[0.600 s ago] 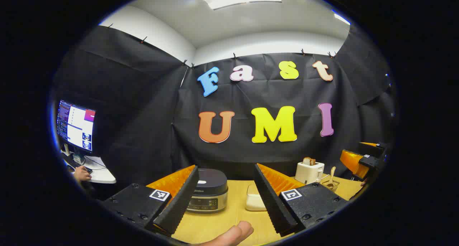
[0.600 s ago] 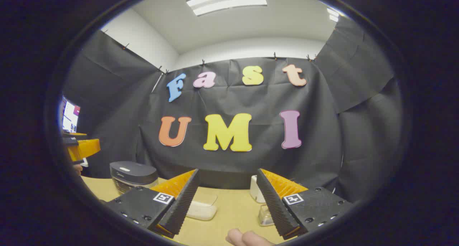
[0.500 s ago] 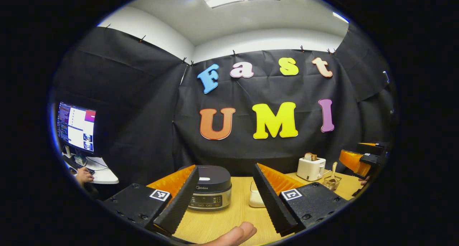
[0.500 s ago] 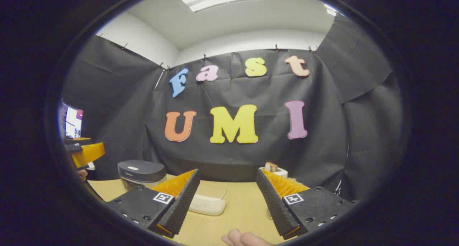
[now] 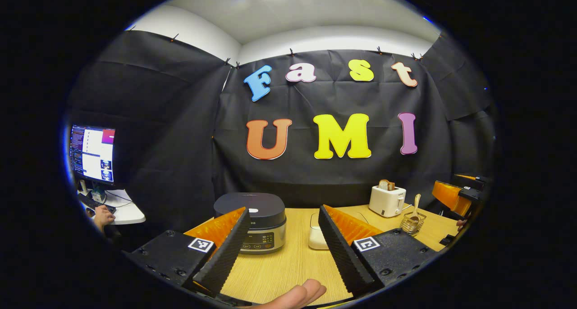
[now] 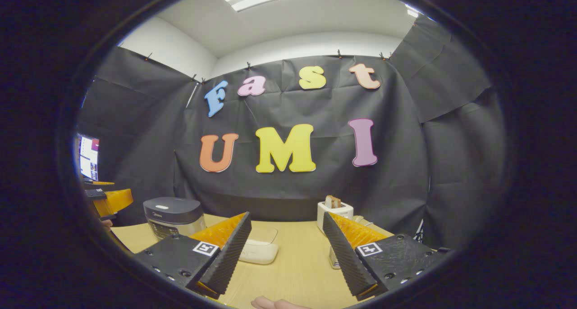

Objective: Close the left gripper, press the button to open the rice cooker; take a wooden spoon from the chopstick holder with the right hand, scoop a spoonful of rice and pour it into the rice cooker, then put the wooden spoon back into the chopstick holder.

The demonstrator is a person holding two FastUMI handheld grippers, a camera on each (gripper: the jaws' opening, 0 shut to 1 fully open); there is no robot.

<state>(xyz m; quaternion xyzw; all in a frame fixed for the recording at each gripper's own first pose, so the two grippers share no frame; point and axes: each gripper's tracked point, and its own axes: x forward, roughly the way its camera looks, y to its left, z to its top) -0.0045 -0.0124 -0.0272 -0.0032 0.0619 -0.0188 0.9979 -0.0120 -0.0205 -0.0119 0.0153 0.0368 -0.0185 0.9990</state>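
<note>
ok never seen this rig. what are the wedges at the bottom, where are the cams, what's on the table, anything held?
No robot arm: a person holds a two-finger gripper in each hand, with a fisheye camera on each looking along its fingers. The wedges are those fingers: the left gripper in the left gripper view, the right gripper in the right gripper view. Both are open and hold nothing. On the wooden table stand a closed rice cooker, a container of rice, a toaster and a wire chopstick holder with the wooden spoon in it.

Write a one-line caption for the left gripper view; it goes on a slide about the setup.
Open left gripper faces the closed rice cooker on the wooden table.
</note>
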